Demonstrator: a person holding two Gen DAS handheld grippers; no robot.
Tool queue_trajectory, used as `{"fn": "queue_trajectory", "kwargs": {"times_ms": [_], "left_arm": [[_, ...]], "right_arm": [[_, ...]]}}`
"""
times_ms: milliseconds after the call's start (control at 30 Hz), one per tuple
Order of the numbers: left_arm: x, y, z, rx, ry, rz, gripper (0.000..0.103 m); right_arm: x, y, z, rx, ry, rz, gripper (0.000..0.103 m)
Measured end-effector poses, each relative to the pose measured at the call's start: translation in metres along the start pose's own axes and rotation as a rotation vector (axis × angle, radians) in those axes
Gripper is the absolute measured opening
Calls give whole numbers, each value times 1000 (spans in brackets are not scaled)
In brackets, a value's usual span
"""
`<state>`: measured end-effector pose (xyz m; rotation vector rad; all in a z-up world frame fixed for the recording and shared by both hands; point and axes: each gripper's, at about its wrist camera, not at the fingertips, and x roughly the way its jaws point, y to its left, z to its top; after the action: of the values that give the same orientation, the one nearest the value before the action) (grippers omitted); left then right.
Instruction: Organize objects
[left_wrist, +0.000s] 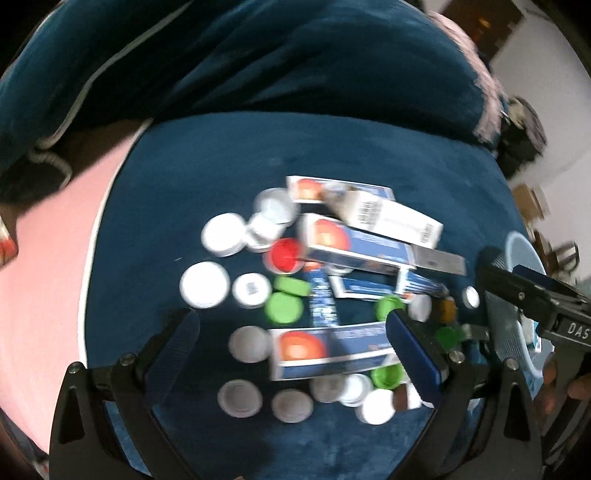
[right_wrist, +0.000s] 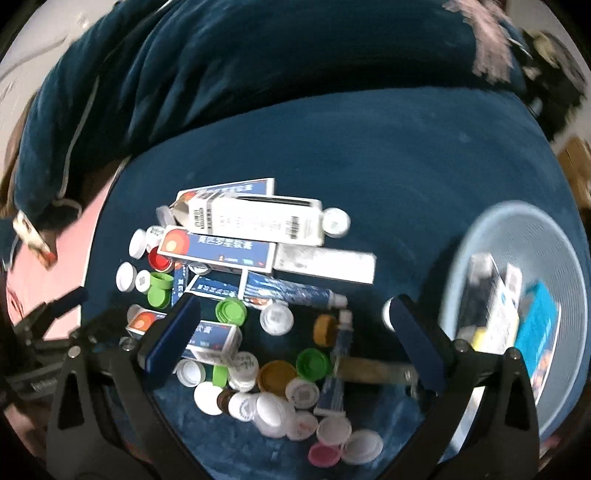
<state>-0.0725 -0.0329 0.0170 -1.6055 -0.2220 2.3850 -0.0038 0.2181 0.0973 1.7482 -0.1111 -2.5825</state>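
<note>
Lying jumbled, blue-white boxes (right_wrist: 221, 251), bottle caps (right_wrist: 273, 406)

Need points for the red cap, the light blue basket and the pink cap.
red cap (left_wrist: 285, 255), left wrist view, on its open inner face.
light blue basket (right_wrist: 554, 236), right wrist view, on its bare inner wall.
pink cap (right_wrist: 324, 455), right wrist view, on its centre.

Blue velvet cushion (right_wrist: 388, 155) w/ med boxes (right_wrist: 218, 249), bottle caps (right_wrist: 232, 311), tubes (right_wrist: 295, 293) & basket (right_wrist: 476, 236).
</note>
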Motion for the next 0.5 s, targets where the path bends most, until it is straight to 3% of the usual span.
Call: {"fn": "queue_trajectory", "kwargs": {"times_ms": [233, 333, 500], "left_arm": [[11, 35, -1, -92, 33, 51, 101], [13, 40, 0, -106, 34, 51, 102], [14, 37, 3, -112, 43, 34, 101]], "right_arm": [[46, 41, 35, -309, 90, -50, 101], [61, 51, 50, -415, 121, -8, 101], [88, 55, 70, -464, 183, 72, 101]]}}
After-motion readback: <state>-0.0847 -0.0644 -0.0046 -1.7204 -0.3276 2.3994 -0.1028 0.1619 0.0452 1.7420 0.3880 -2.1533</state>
